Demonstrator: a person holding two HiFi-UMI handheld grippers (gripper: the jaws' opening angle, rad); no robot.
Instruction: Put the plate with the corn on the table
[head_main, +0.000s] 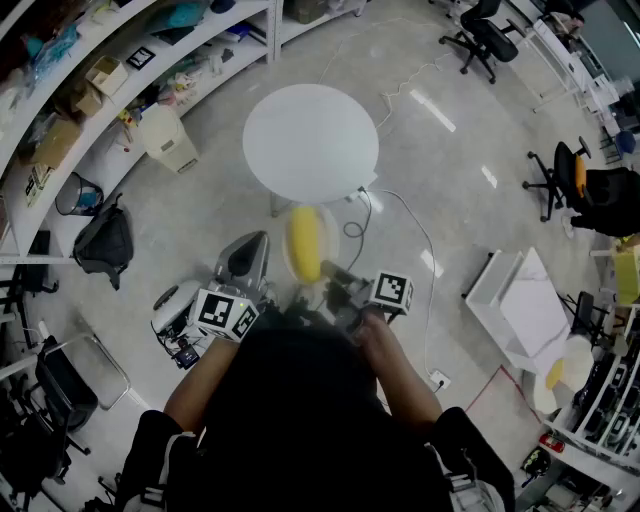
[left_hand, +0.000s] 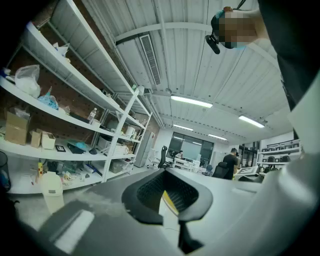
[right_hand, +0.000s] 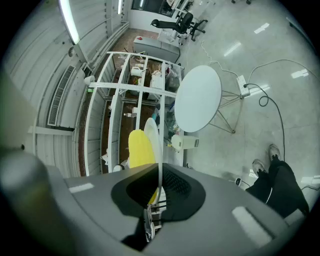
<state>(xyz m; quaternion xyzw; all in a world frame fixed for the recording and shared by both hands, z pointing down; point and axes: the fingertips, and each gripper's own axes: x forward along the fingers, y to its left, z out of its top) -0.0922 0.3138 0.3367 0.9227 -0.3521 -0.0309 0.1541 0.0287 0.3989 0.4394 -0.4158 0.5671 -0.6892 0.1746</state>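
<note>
Yellow corn (head_main: 304, 243) could roll off if I tilt the plate (head_main: 330, 235) (right gripper (head_main: 336, 273) pinches just its rim; left gripper (head_main: 248, 258) is pressed together).

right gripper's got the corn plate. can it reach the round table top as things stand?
Probably yes. The right gripper is shut on the plate rim, with the corn lying on it. The white round table stands just ahead, its top bare, with nothing between.

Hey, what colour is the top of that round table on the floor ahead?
The table top is plain white. It shows best in the head view.
</note>
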